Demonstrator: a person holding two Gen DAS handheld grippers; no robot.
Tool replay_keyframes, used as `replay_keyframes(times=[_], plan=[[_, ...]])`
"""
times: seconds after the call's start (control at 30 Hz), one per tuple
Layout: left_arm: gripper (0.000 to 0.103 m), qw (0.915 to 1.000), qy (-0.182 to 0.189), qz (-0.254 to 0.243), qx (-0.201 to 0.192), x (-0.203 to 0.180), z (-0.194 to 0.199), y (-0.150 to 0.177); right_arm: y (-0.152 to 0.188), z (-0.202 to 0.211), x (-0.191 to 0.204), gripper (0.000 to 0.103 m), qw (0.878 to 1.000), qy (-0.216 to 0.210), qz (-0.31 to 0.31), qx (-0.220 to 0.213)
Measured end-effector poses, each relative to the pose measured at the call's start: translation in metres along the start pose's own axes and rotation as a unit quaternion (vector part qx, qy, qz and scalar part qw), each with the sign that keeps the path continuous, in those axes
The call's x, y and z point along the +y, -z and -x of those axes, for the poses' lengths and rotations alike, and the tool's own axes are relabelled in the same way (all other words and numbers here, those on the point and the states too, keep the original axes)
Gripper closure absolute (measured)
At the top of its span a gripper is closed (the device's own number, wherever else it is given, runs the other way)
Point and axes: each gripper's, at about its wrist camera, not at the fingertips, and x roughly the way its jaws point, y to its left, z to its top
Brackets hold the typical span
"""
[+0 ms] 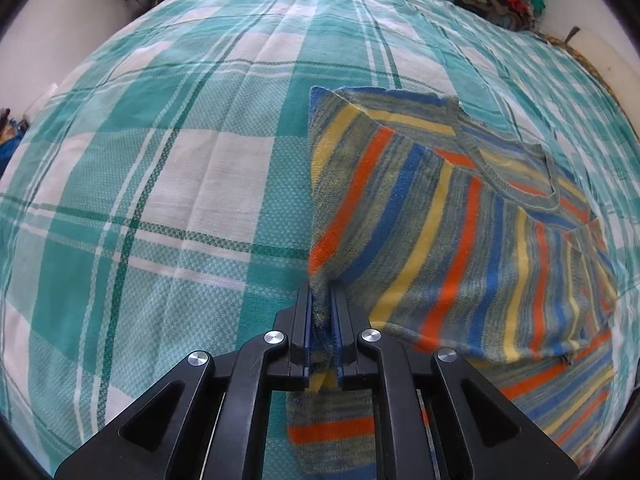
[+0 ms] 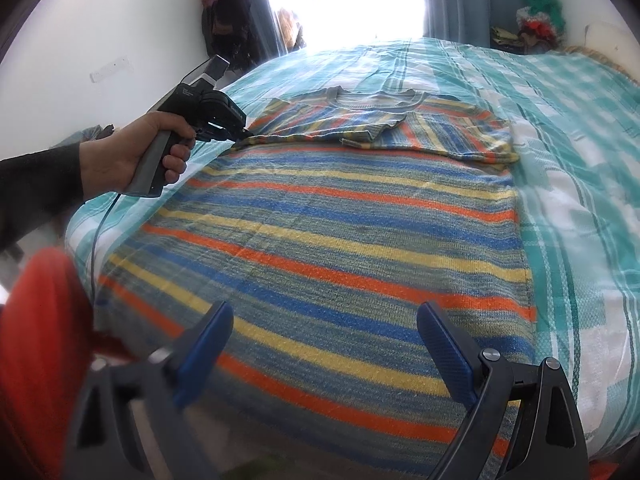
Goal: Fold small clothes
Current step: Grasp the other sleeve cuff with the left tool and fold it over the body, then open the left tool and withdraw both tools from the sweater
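A knitted sweater [image 1: 440,220] with blue, orange, yellow and grey-green stripes lies spread on a bed with a teal and white checked sheet [image 1: 160,160]. My left gripper [image 1: 320,292] is shut on a pinch of the sweater's left edge, and the fabric is bunched between its blue pads. In the right wrist view a hand [image 2: 152,152] holds that left gripper [image 2: 244,133] at the sweater's [image 2: 320,220] left shoulder, where the sleeve is folded in across the chest. My right gripper [image 2: 326,344] stands open above the sweater's lower part with nothing between its fingers.
The checked sheet [image 2: 580,160] covers the whole bed. A heap of clothes [image 2: 536,20] sits at the far right corner and dark garments [image 2: 224,12] hang on the left wall beside a bright window. Something red and blurred [image 2: 40,340] fills the near left.
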Motion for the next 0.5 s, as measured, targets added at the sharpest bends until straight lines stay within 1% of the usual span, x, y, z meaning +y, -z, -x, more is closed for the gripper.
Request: replay_keyframes(times=[0.03, 0.07, 0.1, 0.13, 0.17, 0.23, 0.27, 0.3, 0.37, 0.43, 0.5], plan=[[0.081, 0.9999, -0.011, -0.006, -0.003, -0.003, 0.001, 0.002, 0.000, 0.000, -0.001, 0.010, 1.000, -0.001, -0.002, -0.001], [0.065, 0.9997, -0.023, -0.011, -0.006, -0.003, 0.004, 0.003, -0.001, 0.000, -0.001, 0.011, 1.000, -0.002, -0.003, -0.001], [0.053, 0.9992, -0.035, -0.013, -0.011, -0.003, 0.008, 0.004, -0.001, 0.000, -0.001, 0.011, 1.000, -0.002, -0.003, -0.001], [0.050, 0.9988, -0.041, -0.013, -0.023, -0.001, 0.017, 0.004, 0.000, 0.000, -0.001, 0.011, 1.000, 0.000, -0.002, -0.001], [0.049, 0.9983, -0.039, -0.016, -0.040, 0.001, 0.028, 0.005, 0.000, 0.001, -0.001, 0.011, 1.000, 0.001, -0.001, -0.001], [0.037, 0.9961, -0.036, -0.030, -0.075, -0.008, 0.049, 0.003, 0.001, 0.002, -0.001, 0.011, 1.000, 0.002, -0.001, -0.003], [0.026, 0.9946, -0.034, -0.038, -0.090, -0.015, 0.058, 0.002, 0.001, 0.003, -0.002, 0.011, 1.000, 0.000, -0.003, -0.003], [0.019, 0.9931, -0.028, -0.047, -0.103, -0.024, 0.067, 0.000, 0.001, 0.002, -0.003, 0.011, 1.000, -0.001, -0.005, -0.003], [0.013, 0.9912, -0.005, -0.061, -0.117, -0.044, 0.076, -0.005, -0.001, 0.002, -0.004, 0.011, 1.000, -0.004, -0.011, -0.003], [0.012, 0.9900, 0.018, -0.077, -0.117, -0.064, 0.073, -0.009, -0.002, 0.002, -0.005, 0.011, 1.000, -0.004, -0.013, -0.006], [0.007, 0.9889, 0.018, -0.097, -0.111, -0.080, 0.061, -0.007, -0.002, 0.003, -0.006, 0.011, 1.000, -0.001, -0.012, -0.009]])
